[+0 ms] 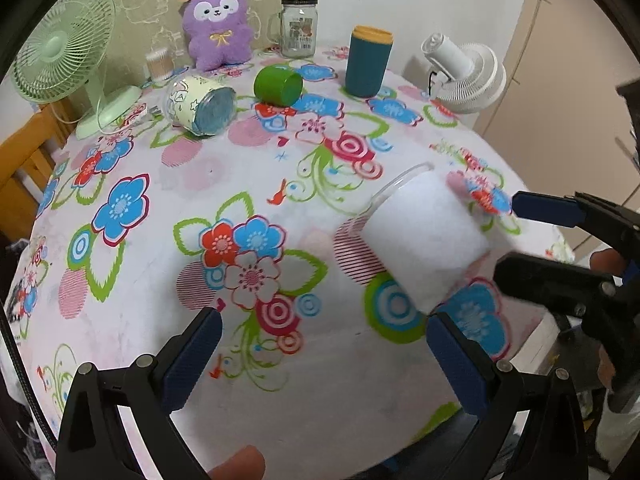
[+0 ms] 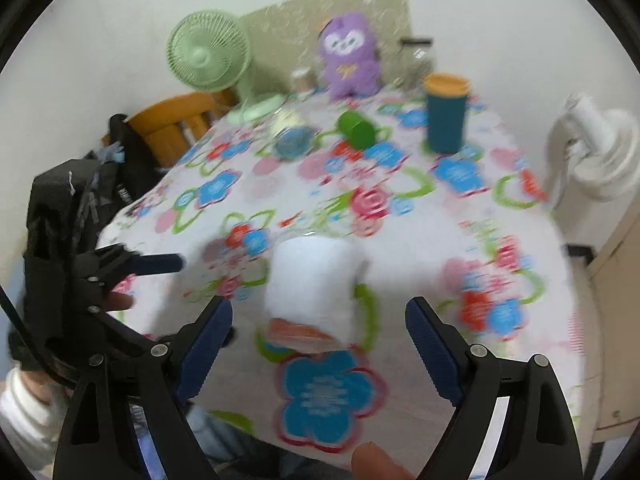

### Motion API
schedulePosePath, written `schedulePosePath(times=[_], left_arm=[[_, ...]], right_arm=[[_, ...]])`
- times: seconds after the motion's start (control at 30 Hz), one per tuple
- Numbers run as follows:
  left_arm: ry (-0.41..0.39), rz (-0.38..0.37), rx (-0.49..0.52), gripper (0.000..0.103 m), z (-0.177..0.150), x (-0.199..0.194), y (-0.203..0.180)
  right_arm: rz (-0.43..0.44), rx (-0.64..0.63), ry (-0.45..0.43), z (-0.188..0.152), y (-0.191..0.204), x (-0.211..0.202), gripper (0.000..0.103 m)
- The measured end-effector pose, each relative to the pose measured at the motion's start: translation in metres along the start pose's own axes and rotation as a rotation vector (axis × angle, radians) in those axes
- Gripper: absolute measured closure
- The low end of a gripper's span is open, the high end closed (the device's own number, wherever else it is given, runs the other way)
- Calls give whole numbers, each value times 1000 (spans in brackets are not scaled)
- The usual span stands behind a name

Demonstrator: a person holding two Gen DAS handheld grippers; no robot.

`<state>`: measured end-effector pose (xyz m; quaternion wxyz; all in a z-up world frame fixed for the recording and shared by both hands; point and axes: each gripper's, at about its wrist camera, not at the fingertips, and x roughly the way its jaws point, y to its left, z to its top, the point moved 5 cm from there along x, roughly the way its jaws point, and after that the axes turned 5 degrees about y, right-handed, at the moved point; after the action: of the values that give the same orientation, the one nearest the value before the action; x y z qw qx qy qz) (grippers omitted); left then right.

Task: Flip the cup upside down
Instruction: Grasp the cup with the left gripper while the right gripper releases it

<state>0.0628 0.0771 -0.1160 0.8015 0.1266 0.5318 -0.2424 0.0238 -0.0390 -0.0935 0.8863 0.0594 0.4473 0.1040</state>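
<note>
Left gripper [image 1: 322, 330]: nearest the lens in the left wrist view; jaws spread wide, pinching nothing, and the cup sits just ahead of its right-hand jaw, not between the two.

Right gripper [image 2: 319, 326]: jaws also spread and empty; in its own view the cup lies straight ahead on the centre line of the gap, just beyond the fingertips.

Cup [image 1: 420, 240]: on the flowered worktop [image 1: 248, 168] near its front edge, well apart from the green cup [image 1: 279, 85] and the other items at the back.

Cup axis: tilted, the clear rim pointing up and away toward the far side of the worktop, the base toward the grippers; whether it rests on its side or is only leaning, I cannot tell through the blur.

Cup look: clear walls with a white filling or lining, so the body reads as a white cylinder; the rim shows as a thin transparent ring.

Nearer arm: by my judgement the right, since the cup lines up with its gap, while the left would need to shift sideways.
</note>
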Motion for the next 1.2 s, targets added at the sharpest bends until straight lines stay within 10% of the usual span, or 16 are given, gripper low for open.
schedulePosePath(times=[0.4,1.2], left_arm=[[-28,-75,-222,0,18,-4,-34],[62,-205,-183,0,60,30,-115]], right_arm=[[-108,111,-46,-18,-86,-26,13],[-161,317,-63,-50,-175,-42,13]])
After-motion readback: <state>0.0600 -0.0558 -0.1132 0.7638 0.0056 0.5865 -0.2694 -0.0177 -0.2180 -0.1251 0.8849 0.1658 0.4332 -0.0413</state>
